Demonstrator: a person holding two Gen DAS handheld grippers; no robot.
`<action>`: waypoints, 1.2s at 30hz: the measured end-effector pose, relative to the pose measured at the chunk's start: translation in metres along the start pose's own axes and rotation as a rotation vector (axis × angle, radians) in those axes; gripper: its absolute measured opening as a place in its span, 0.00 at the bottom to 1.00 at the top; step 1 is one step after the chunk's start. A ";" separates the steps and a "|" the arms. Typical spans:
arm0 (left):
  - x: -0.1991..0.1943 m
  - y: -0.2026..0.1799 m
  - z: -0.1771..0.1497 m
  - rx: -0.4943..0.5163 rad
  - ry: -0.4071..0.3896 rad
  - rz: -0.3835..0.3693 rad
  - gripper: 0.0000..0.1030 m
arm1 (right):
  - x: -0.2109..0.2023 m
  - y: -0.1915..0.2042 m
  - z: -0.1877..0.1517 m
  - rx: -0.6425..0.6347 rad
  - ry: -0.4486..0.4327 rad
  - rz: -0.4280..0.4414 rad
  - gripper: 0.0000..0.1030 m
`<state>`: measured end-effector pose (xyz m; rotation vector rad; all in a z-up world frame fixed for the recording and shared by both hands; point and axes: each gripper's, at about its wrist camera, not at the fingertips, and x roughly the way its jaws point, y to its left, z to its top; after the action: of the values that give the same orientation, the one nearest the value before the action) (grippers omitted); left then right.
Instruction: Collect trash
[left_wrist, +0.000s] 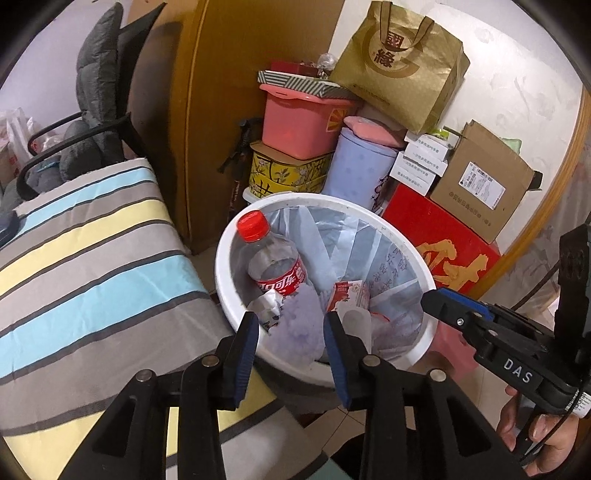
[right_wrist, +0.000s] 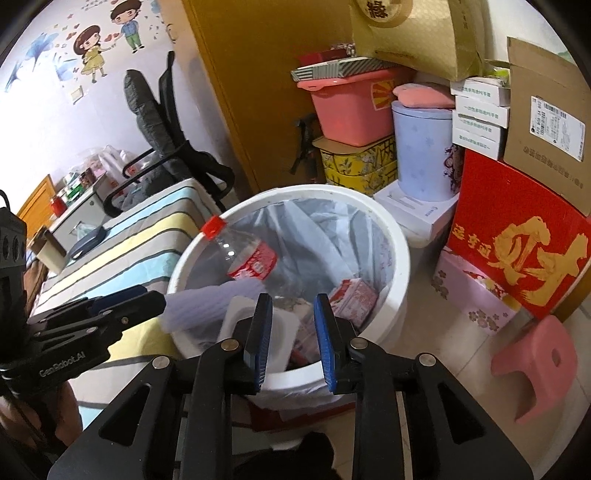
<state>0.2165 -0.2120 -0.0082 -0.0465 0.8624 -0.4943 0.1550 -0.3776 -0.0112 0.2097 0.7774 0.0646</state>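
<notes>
We're looking down into the white trash bin (left_wrist: 229, 266), lined with a pale plastic bag, and both grippers hang over its near rim. The left gripper (left_wrist: 291, 332) has its blue pads partly apart with nothing pinched between them; a pale lilac cloth (left_wrist: 299, 325) lies in the bin just beyond the gap. In the right wrist view that cloth (right_wrist: 207, 299) stretches out from the tip of the left gripper toward the middle of the bin, but we cannot tell whether it touches the pads. The right gripper (right_wrist: 291, 328) also stands narrowly parted, empty, above a white tray-like piece (right_wrist: 243, 314) leaning inside the near wall.

The clear cola bottle (right_wrist: 243, 254) lies slanted in the bin, long axis running from near right up to far left, red cap (right_wrist: 213, 226) resting at the bin's left rim, base down among the rubbish. Right of it sits a red-and-white carton (right_wrist: 354, 299), and a crumpled wrapper (left_wrist: 267, 306) lies just below the bottle's label.

A striped cushion (left_wrist: 85, 266) lies left of the bin; a red box (left_wrist: 443, 243) and stacked cartons stand beyond on the right.
</notes>
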 end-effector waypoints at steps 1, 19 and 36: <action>-0.003 0.001 -0.002 -0.004 -0.002 0.004 0.35 | -0.002 0.003 -0.001 -0.005 -0.001 0.005 0.25; -0.087 0.026 -0.049 -0.064 -0.087 0.122 0.40 | -0.038 0.063 -0.021 -0.131 -0.034 0.114 0.41; -0.155 0.046 -0.096 -0.119 -0.160 0.227 0.40 | -0.066 0.106 -0.047 -0.231 -0.051 0.184 0.41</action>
<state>0.0793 -0.0884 0.0289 -0.0948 0.7283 -0.2234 0.0772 -0.2754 0.0240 0.0629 0.6922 0.3203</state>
